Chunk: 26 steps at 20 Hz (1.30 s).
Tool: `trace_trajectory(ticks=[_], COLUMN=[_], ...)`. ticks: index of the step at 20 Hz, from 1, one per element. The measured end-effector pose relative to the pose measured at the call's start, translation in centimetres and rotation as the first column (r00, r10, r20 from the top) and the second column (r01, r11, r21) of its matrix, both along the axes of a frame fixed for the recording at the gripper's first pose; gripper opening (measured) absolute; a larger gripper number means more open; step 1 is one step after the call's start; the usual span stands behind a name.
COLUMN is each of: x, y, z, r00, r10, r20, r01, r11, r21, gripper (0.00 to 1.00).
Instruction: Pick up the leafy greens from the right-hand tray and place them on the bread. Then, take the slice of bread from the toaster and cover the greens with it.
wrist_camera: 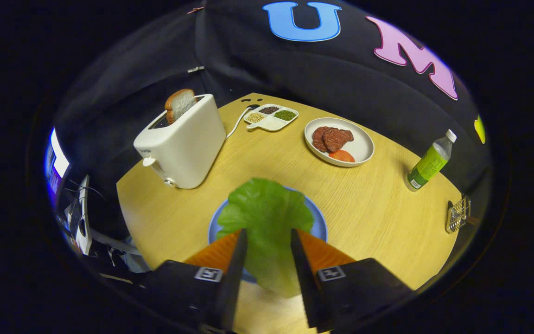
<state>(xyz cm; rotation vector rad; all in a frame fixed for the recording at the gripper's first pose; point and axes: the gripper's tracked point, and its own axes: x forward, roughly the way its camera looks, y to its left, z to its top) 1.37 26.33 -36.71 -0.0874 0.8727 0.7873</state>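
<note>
— So, what are the fingers of the gripper (267, 243) doing?

— They stand a little apart, and the green leaf (264, 218) lies between them. I cannot tell if both fingers press on it.

— Where is the leaf?

— It is over the blue plate (319, 227), just ahead of the fingers. It hides the middle of the plate, so I cannot see what is under it. The plate sits on the wooden table (378, 208).

— What is past the plate?

— A white toaster (181, 144) stands beyond the fingers, off to the left. A slice of bread (180, 104) sticks up out of its slot. A white cord (235, 124) runs from behind the toaster toward a small white tray (270, 117).

— What is in that tray?

— It has little boxes with seeds or beans in them: pale ones, dark ones and green ones.

— And on the right?

— A round white plate (363, 144) sits well apart from the toaster. It has dark red meat slices (332, 138) and a red tomato slice (341, 156) just beside them. Farther right stands a green bottle (429, 163) with a white cap.
</note>
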Motion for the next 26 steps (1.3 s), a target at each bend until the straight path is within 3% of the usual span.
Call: trace_trajectory(ticks=[1,3,7,11,19,26], x=[0.2,0.3,0.3,1.0,2.5,3.4], y=[0.0,0.0,-0.2,1.5,11.7,21.4], z=[0.1,0.1,1.7,6.8,17.4,17.5], r00=[1.000,1.000,0.999,0.993,0.981,0.980], r10=[-0.009,-0.017,-0.049,-0.079,-0.070,-0.043], r20=[0.009,0.010,0.022,0.089,0.181,0.196], r01=[0.009,0.017,0.049,0.073,0.026,-0.002], r11=[1.000,1.000,0.999,0.994,0.972,0.974], r21=[-0.001,-0.004,0.007,0.077,0.234,0.225], gripper=[0.68,0.70,0.70,0.71,0.71,0.72])
